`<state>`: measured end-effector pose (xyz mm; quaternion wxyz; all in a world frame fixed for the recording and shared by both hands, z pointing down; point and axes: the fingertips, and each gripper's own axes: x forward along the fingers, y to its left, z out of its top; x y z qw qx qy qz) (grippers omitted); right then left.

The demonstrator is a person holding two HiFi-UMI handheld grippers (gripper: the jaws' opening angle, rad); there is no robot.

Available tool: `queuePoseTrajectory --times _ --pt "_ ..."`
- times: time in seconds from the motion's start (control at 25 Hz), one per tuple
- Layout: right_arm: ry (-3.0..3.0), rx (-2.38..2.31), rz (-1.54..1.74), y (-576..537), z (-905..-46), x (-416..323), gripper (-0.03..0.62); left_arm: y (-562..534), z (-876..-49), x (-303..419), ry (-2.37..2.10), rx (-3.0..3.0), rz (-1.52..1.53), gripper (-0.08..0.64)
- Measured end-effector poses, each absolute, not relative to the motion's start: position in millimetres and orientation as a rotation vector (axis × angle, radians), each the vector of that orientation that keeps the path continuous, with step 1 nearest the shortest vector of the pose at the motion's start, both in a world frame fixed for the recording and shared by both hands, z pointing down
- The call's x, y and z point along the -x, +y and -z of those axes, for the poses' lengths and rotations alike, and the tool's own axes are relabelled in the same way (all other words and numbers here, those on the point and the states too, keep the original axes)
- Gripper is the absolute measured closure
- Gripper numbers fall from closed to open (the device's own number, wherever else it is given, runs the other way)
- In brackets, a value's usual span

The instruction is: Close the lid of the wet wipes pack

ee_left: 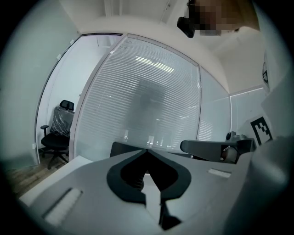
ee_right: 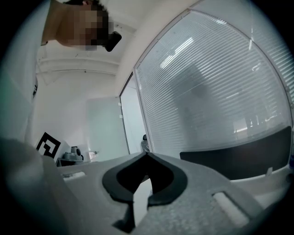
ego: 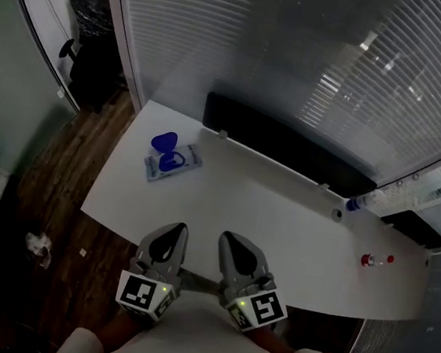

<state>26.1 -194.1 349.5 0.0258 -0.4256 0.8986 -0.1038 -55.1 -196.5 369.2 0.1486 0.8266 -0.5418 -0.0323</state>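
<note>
The wet wipes pack point(ego: 173, 162) lies flat at the far left of the white table point(ego: 278, 226). Its blue lid point(ego: 163, 141) stands open behind a blue ring opening. My left gripper point(ego: 178, 229) and right gripper point(ego: 226, 236) are side by side over the table's near edge, close to my body and well short of the pack. Both are shut with nothing between the jaws. In the left gripper view the left gripper point(ee_left: 147, 151) points at the blinds, and in the right gripper view the right gripper point(ee_right: 147, 154) does too; the pack is in neither view.
A long black panel point(ego: 287, 148) runs along the table's far edge under a glass wall with blinds. A small bottle point(ego: 354, 204) and red-capped items point(ego: 369, 261) sit at the right end. An office chair point(ego: 90, 38) stands on the wooden floor at the left.
</note>
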Motion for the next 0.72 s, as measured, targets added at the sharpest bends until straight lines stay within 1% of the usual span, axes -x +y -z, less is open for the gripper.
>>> queuePoseTrajectory --times 0.2,0.6,0.72 --pt "2.800 1.291 0.327 -215 -360 -15 0.592 -215 -372 61 -1.571 -2.375 0.064 0.557" --pt "2.833 1.202 0.317 -230 -354 -5 0.592 -224 -364 68 -1.646 -2.343 0.059 0.557" --pt "2.869 1.173 0.312 -236 -362 2 0.592 -226 -374 74 -1.671 -2.339 0.047 0.557"
